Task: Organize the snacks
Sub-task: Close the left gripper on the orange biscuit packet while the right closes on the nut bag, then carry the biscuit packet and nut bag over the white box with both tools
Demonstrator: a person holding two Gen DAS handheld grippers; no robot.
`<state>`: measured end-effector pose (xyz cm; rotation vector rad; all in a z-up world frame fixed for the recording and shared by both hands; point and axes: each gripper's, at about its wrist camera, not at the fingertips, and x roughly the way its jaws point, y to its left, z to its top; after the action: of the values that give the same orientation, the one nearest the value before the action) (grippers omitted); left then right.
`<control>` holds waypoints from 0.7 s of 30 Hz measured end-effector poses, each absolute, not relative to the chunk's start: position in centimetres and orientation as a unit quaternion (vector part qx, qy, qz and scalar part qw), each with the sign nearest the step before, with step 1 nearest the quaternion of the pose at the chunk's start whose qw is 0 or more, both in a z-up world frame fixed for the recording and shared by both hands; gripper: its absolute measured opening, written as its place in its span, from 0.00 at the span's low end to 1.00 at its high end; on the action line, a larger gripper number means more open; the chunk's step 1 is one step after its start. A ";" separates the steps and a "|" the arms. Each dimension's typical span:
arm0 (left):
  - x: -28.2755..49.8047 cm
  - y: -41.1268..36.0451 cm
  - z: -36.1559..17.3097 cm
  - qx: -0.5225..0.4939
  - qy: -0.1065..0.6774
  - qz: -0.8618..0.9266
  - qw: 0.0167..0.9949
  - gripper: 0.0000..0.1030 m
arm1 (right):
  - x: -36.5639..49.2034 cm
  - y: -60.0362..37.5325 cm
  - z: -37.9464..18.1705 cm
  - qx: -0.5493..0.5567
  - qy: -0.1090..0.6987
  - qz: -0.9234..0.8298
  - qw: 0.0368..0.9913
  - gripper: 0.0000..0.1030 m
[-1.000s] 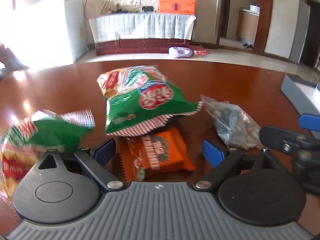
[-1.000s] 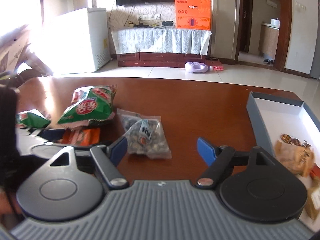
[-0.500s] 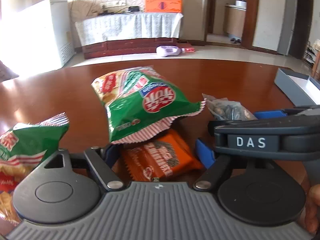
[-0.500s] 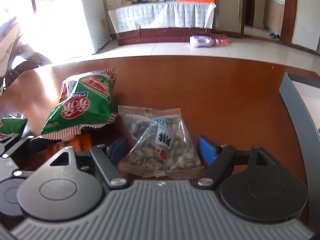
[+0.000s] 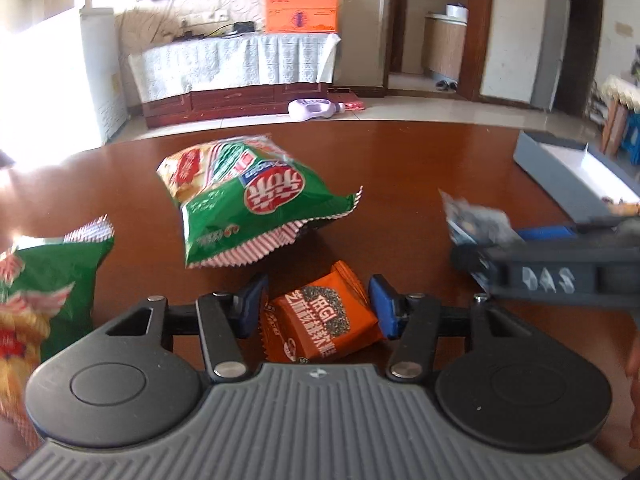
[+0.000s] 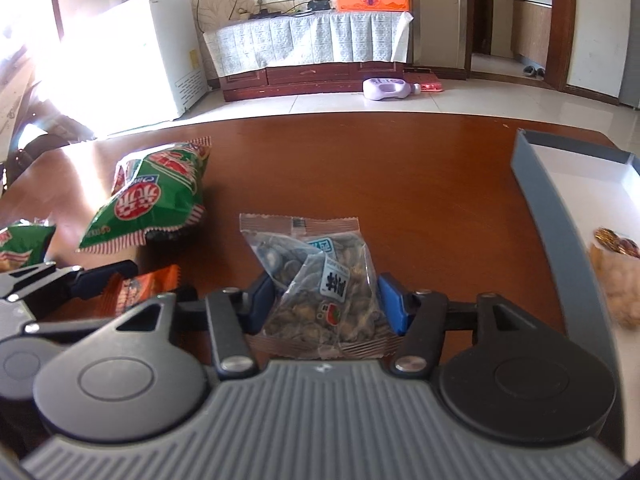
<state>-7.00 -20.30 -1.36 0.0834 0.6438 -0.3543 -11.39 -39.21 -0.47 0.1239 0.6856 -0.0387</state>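
Observation:
My left gripper (image 5: pixel 316 306) is shut on an orange snack packet (image 5: pixel 320 320) low over the brown table. My right gripper (image 6: pixel 326 300) is shut on a clear bag of seeds (image 6: pixel 320 284); from the left wrist view this bag (image 5: pixel 476 220) is lifted at the right, held by the right gripper (image 5: pixel 548 272). A green chip bag (image 5: pixel 248 196) lies beyond the orange packet, and it also shows in the right wrist view (image 6: pixel 156 200). A second green bag (image 5: pixel 44 300) lies at the left.
A grey box with a white inside (image 6: pixel 536 184) stands at the table's right edge and holds a tan snack bag (image 6: pixel 616 280). The table's far edge (image 6: pixel 360 116) lies ahead, with tiled floor beyond.
Both grippers have closed, the left on the orange packet and the right on the seed bag. The left gripper has moved to the right of the chip bag; the right gripper has shifted right.

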 end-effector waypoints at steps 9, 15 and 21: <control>-10.1 -20.0 -1.1 0.025 0.317 -0.155 0.935 0.53 | -17.2 -38.1 0.8 -0.001 0.330 -0.009 0.944 0.57; -12.4 -20.8 -0.6 0.029 0.316 -0.164 0.934 0.52 | -21.1 -38.5 2.1 0.009 0.304 -0.013 0.953 0.57; -14.3 -21.0 -0.2 0.038 0.310 -0.159 0.937 0.50 | -23.3 -38.2 2.4 0.002 0.281 -0.007 0.960 0.57</control>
<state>-14.27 -21.00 -0.15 0.0774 0.6324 -0.3242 -23.29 -38.22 2.43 0.0040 0.5696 -0.0145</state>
